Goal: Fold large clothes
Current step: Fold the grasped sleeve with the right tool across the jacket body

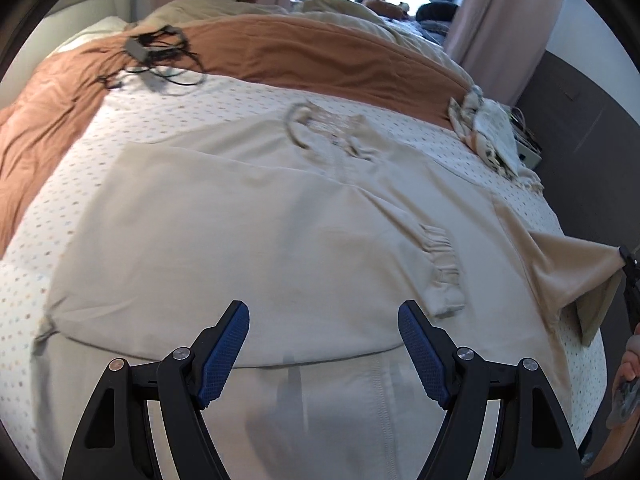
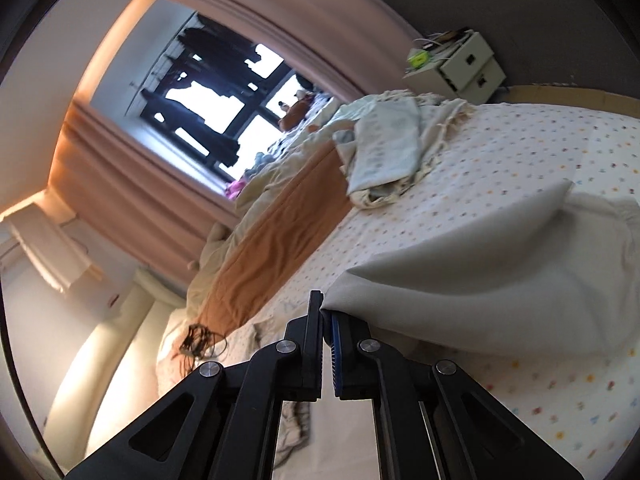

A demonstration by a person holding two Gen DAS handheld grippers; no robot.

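Spread on the dotted bed (image 1: 80, 152), the beige garment (image 1: 240, 220) needs its corner, pinched in the right tool (image 2: 326, 312), drawn taut across while the left tool (image 1: 324, 320) hangs open.

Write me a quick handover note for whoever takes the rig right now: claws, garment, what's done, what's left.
Left claw: open, empty, above the beige garment.
Right claw: shut on a corner of that garment, lifting it off the dotted sheet.
Garment lies mostly flat on the bed, one cuffed sleeve already folded over the body.
Left: carry the lifted corner across, lay it down, finish the remaining folds.
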